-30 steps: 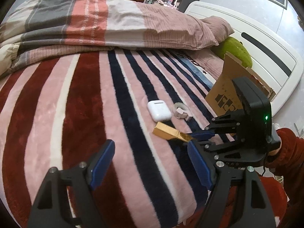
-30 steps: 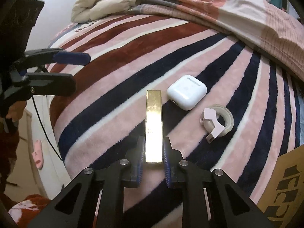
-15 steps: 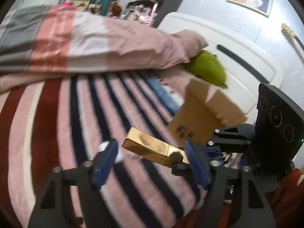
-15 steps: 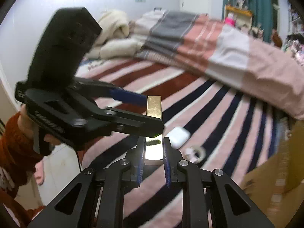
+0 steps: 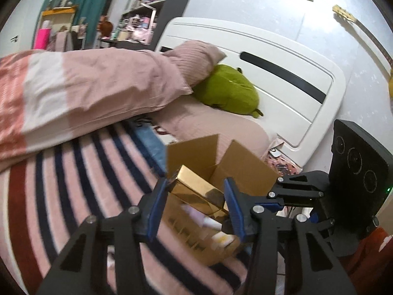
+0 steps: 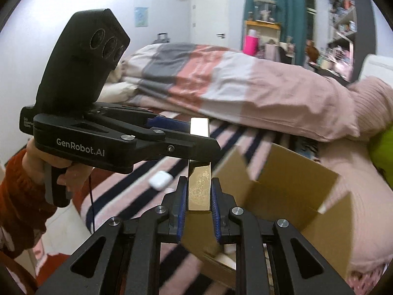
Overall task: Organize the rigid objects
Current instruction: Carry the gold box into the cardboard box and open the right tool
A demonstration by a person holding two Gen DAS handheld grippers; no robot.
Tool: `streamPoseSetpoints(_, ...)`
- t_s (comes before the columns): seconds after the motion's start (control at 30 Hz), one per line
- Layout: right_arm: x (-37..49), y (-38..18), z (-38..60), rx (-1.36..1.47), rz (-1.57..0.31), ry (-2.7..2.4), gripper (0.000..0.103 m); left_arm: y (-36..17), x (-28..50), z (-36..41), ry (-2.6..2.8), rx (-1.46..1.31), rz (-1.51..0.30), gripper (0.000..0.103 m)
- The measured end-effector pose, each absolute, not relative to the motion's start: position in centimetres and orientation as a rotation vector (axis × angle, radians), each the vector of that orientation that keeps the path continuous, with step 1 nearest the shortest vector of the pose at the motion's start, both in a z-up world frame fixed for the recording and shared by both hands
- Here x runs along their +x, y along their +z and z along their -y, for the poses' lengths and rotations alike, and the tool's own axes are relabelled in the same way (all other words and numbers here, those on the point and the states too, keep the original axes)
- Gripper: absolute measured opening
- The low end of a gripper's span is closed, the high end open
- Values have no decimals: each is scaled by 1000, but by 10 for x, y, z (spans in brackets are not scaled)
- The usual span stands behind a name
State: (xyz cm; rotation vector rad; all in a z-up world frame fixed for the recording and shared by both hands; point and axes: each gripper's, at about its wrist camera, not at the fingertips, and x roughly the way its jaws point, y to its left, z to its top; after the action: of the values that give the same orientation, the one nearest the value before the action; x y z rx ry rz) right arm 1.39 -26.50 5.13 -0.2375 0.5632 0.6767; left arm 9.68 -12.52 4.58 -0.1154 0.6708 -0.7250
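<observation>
My right gripper (image 6: 199,196) is shut on a long gold bar (image 6: 199,186) and holds it in the air over the near edge of an open cardboard box (image 6: 294,191). In the left wrist view the gold bar (image 5: 196,191) lies between the open jaws of my left gripper (image 5: 194,204), which does not clamp it. The right gripper (image 5: 282,202) shows there at the right, above the cardboard box (image 5: 221,162). A white earbud case (image 6: 160,180) lies on the striped blanket (image 6: 137,184). The left gripper (image 6: 172,135) crosses the right wrist view.
A folded pink and grey duvet (image 5: 86,93) lies along the far side of the bed. A green plush (image 5: 228,91) rests against the white headboard (image 5: 282,78). Shelves and a teal curtain (image 6: 275,14) stand beyond the bed.
My right gripper lifted the gold bar off the blanket and carried it to the cardboard box. My left gripper followed, and its open jaws now frame the bar.
</observation>
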Motion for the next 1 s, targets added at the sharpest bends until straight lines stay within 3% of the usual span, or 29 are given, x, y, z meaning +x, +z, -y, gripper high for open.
streamPoseSetpoints(0.27,38,47,314,-181,-637,590,13,40,129,192,-769,-52,-746,43)
streamPoseSetpoints(0.53,55,31,318,-208,-775,549,14,20,146,210,-749,-32,-859,42)
streamPoseSetpoints(0.6,55,29,315,-218,-786,543,14,17,148,208,-756,-48,-878,51)
streamPoseSetpoints(0.7,54,32,313,-218,-791,530,28,23,141,197,-744,-48,-846,67)
streamPoseSetpoints(0.77,54,36,310,-222,-771,529,36,29,137,188,-724,-44,-822,69)
streamPoseSetpoints(1.0,29,60,273,-233,-673,635,38,49,109,121,-605,-76,-722,74)
